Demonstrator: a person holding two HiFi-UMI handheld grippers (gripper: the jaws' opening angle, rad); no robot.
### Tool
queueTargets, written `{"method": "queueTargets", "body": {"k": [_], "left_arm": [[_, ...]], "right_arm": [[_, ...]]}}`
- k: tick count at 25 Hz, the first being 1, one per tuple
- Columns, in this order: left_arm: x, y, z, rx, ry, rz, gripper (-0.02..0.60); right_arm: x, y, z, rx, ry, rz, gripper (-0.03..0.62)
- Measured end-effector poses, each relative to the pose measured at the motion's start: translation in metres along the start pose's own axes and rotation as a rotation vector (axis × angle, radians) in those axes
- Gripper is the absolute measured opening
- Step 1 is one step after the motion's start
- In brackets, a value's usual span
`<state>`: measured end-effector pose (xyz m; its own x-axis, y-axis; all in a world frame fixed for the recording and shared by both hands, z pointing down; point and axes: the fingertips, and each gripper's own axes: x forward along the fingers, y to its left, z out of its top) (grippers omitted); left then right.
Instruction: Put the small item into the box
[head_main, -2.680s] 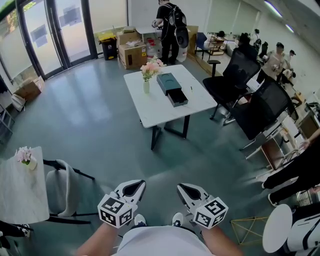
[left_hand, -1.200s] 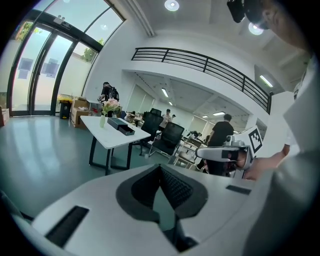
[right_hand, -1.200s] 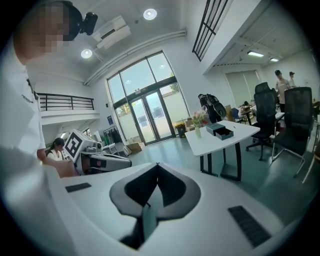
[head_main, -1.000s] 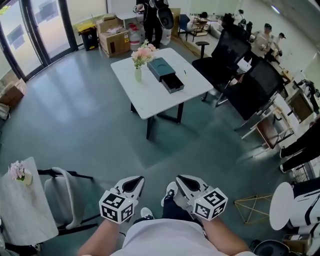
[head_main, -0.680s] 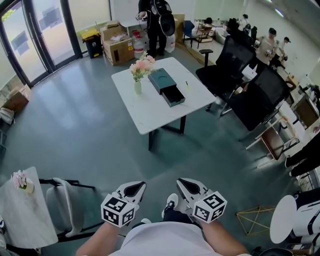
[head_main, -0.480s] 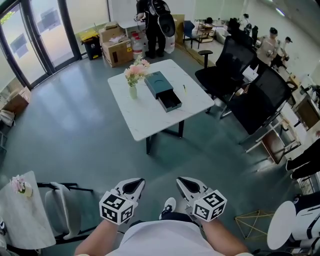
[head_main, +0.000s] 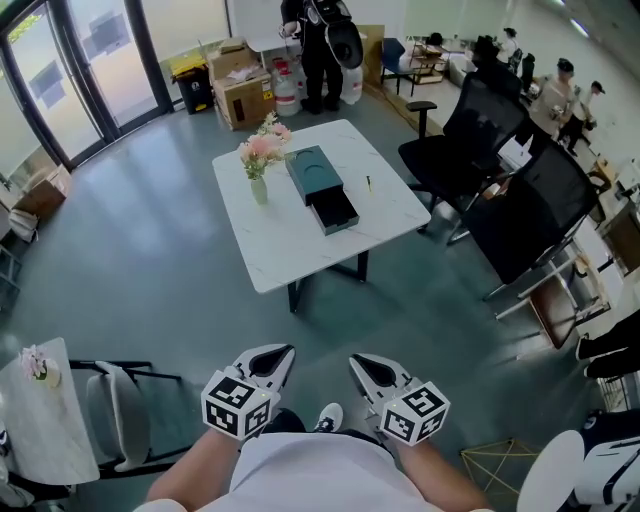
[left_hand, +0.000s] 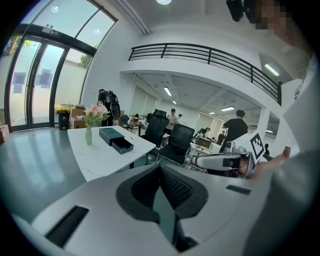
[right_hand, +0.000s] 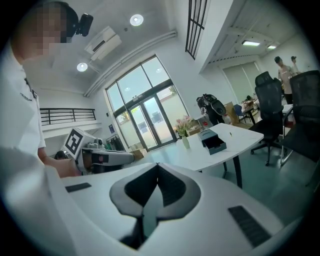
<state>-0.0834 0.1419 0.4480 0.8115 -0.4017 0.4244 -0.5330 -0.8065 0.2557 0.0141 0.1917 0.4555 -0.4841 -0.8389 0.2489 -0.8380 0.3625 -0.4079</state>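
At bottom centre the left tongs and right tongs are closed and empty, carried low because the table at upper centre is well off. The box stands open there, with the likely small item just beside it.

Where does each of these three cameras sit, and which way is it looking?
Head view: on the person's head, facing steeply down at the white table; left gripper, right gripper and forearms show.
Left gripper view: on that gripper, facing along its shut jaws; right gripper at right.
Right gripper view: likewise, shut jaws; left gripper at left.
All share the white table with its box.
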Motion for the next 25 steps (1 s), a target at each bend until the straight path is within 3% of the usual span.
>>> {"method": "queueTargets", "body": {"k": [9,16,20,25], "left_arm": [[0.029,0.012,0.002,-0.020,0.031,0.006,0.012],[0.071,0.021,0.028,-0.011,0.024,-0.049,0.012],[0.094,0.037,0.055,0.005,-0.008,-0.067,0.012],[0.119,0.079,0.068,-0.012,0.013,-0.063,0.012]], "right_arm": [[-0.004,-0.035,0.002,0.033,-0.008,-0.042,0.015],[0.002,-0.068,0.016,0.040,0.000,-0.109,0.015],[0.025,-0.086,0.030,0.027,0.011,-0.115,0.015],[0.072,-0.103,0.046,0.013,0.047,-0.100,0.015]]}}
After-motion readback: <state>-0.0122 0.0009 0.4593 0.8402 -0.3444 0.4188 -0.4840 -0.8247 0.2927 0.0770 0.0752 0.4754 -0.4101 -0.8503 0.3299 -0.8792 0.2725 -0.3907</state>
